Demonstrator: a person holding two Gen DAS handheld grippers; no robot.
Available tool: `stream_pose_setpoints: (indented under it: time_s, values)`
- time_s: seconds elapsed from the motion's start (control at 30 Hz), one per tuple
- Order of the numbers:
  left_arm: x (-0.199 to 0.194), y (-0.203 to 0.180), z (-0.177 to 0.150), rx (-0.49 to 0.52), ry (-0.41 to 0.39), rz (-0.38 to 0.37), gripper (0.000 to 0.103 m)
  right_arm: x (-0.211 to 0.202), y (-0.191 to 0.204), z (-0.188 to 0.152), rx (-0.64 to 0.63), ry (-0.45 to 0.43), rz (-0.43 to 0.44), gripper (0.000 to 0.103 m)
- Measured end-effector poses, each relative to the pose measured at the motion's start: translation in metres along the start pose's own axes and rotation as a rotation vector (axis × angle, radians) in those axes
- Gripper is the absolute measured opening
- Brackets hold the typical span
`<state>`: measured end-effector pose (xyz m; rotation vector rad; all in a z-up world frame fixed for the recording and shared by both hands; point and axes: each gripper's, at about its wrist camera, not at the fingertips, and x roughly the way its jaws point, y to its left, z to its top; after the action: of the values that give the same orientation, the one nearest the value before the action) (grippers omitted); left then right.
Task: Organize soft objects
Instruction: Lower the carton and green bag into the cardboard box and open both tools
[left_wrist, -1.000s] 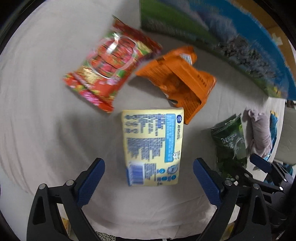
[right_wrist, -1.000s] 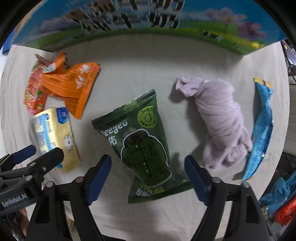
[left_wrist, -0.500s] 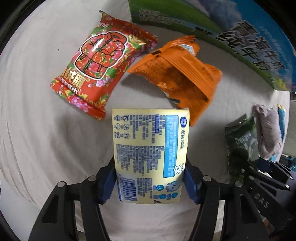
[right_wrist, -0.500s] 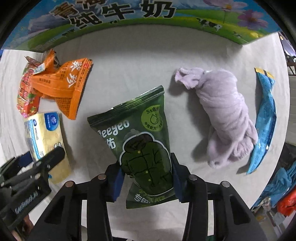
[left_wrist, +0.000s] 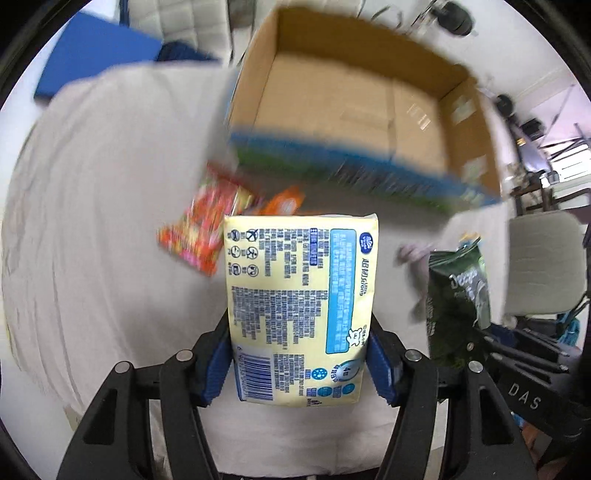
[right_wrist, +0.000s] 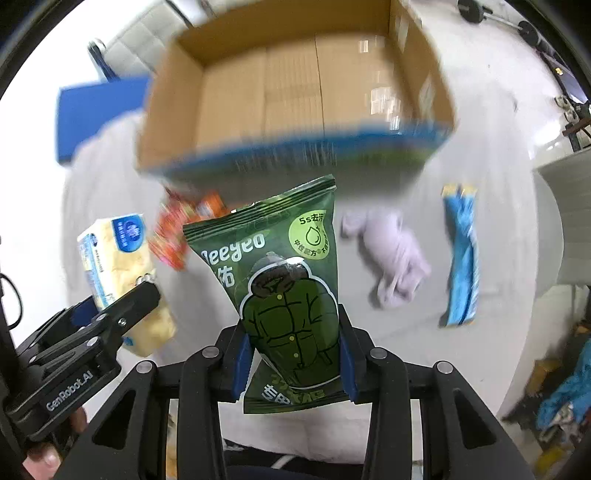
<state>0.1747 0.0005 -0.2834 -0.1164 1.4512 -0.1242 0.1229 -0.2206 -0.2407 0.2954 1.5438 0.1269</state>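
Note:
My left gripper (left_wrist: 297, 363) is shut on a yellow tissue pack (left_wrist: 299, 295) and holds it above the white cloth-covered table (left_wrist: 103, 229). My right gripper (right_wrist: 293, 363) is shut on a green pouch (right_wrist: 284, 280) and holds it up beside it. The green pouch also shows at the right of the left wrist view (left_wrist: 458, 295), and the yellow pack at the left of the right wrist view (right_wrist: 122, 273). An open cardboard box (right_wrist: 295, 92) with a blue and green front stands behind, also seen in the left wrist view (left_wrist: 354, 110).
On the table lie a red packet (left_wrist: 203, 229), an orange packet (left_wrist: 284, 201), a lilac cloth bundle (right_wrist: 391, 254) and a blue packet (right_wrist: 460, 254). A blue board (left_wrist: 96, 62) stands at the back left. A grey chair (left_wrist: 543, 266) stands to the right.
Both grippers closed on their packs, then lifted them off the table. The view now tilts up to show the open box.

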Motion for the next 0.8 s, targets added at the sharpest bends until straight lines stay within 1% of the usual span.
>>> stream_pose_setpoints:
  time_s: [0.03,0.1,0.13,0.17,0.23,0.3,0.4,0.43,0.5,0.57,0.6,0.67,0.8]
  values:
    - [-0.012,-0.007,0.009,0.013,-0.019,-0.008,0.061,-0.013,0.001,0.005,0.0,-0.023,0.008,0.041]
    - [-0.029,-0.016,0.026,0.037,-0.052,-0.03,0.061,-0.039,-0.002,0.029,0.002,-0.075,0.034,0.041]
    - [-0.039,-0.022,0.039,0.051,-0.069,-0.045,0.061,-0.056,0.005,0.043,0.0,-0.086,0.034,0.041]
    - [-0.048,-0.026,0.053,0.063,-0.08,-0.057,0.061,-0.064,0.004,0.055,-0.001,-0.109,0.034,0.041]
    - [-0.056,-0.036,0.081,0.084,-0.085,-0.074,0.061,-0.077,0.007,0.079,-0.001,-0.142,0.013,0.041]
    - [-0.057,-0.041,0.11,0.104,-0.081,-0.092,0.061,-0.077,0.002,0.106,0.012,-0.167,-0.01,0.041]
    - [-0.037,-0.05,0.154,0.119,-0.068,-0.093,0.061,-0.071,-0.004,0.149,0.038,-0.166,-0.028,0.041]
    - [-0.03,-0.055,0.165,0.116,-0.056,-0.09,0.061,-0.072,-0.001,0.165,0.044,-0.158,-0.034,0.041]
    - [-0.009,-0.058,0.193,0.108,-0.02,-0.1,0.061,-0.058,-0.007,0.19,0.068,-0.149,-0.043,0.041]
    - [-0.001,-0.065,0.221,0.094,0.013,-0.103,0.061,-0.046,-0.011,0.213,0.089,-0.141,-0.061,0.041]
    - [0.014,-0.066,0.232,0.094,0.033,-0.106,0.061,-0.033,-0.014,0.226,0.092,-0.131,-0.06,0.041]
    - [0.03,-0.071,0.25,0.09,0.066,-0.106,0.061,-0.016,-0.019,0.242,0.108,-0.117,-0.075,0.041]
    - [0.066,-0.079,0.274,0.081,0.128,-0.105,0.061,0.022,-0.031,0.27,0.125,-0.078,-0.095,0.041]
